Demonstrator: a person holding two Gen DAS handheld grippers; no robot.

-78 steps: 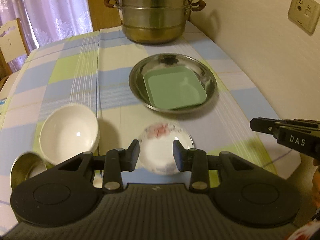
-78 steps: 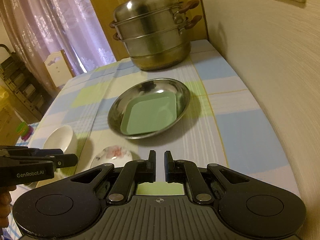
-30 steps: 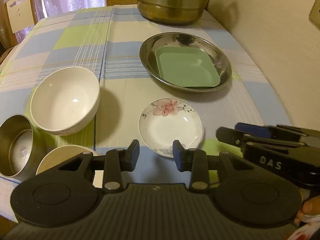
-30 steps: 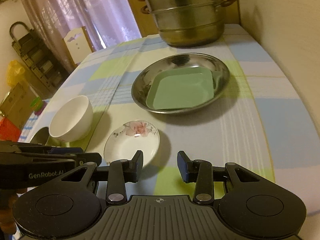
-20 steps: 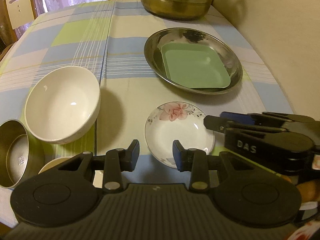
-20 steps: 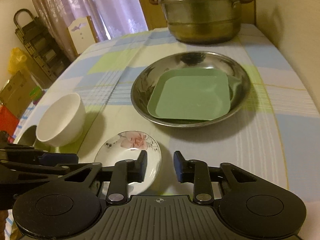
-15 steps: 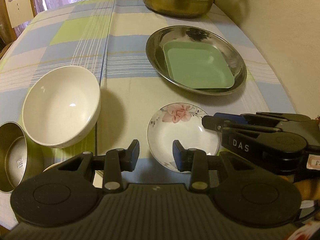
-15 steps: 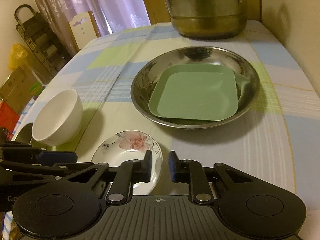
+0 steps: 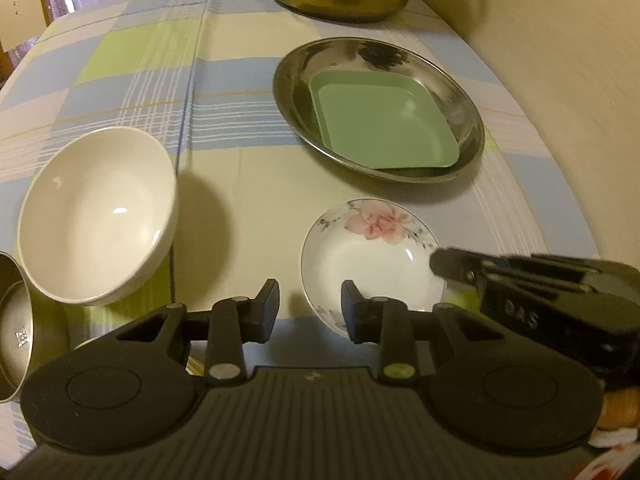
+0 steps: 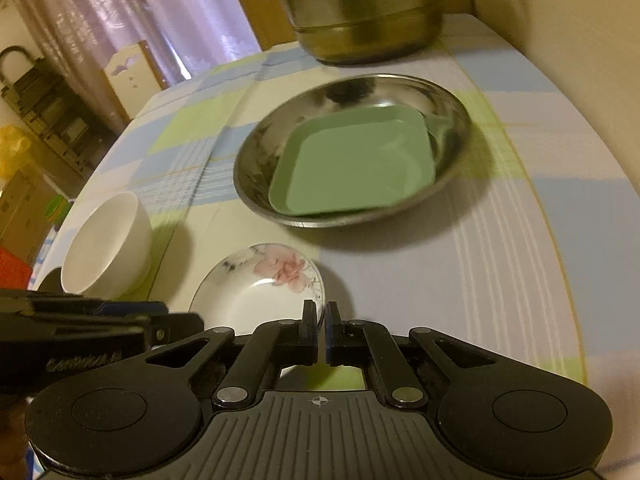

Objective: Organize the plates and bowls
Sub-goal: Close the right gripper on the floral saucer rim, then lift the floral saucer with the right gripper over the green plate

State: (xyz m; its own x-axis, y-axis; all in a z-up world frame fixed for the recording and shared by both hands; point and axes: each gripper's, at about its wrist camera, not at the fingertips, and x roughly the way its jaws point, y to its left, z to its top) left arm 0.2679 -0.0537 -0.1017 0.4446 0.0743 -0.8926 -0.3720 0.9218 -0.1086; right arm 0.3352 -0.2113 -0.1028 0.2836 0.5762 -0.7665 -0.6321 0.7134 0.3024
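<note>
We see a table covered in a checked cloth (image 9: 224,184) of blue, green and cream squares. A small white saucer (image 9: 372,258) with a pink flower painted on it sits near the front edge. Our right gripper (image 10: 321,322) has its two fingers pinched together on the saucer's right rim, and the saucer (image 10: 260,292) appears tilted up on that side. Our left gripper (image 9: 308,306) hangs just in front of the saucer with its fingers spread wide and nothing between them. Behind the saucer lies a wide shiny metal dish (image 9: 472,120) holding a square green plate (image 9: 380,124) flat inside it. To the left stands a deep white bowl (image 9: 96,216), and at the far left edge a small steel cup (image 9: 16,332) is partly cut off. A large steel steamer pot (image 10: 368,20) stands at the back of the table against a cream wall. Lilac curtains (image 10: 140,8) hang at the back left.
</note>
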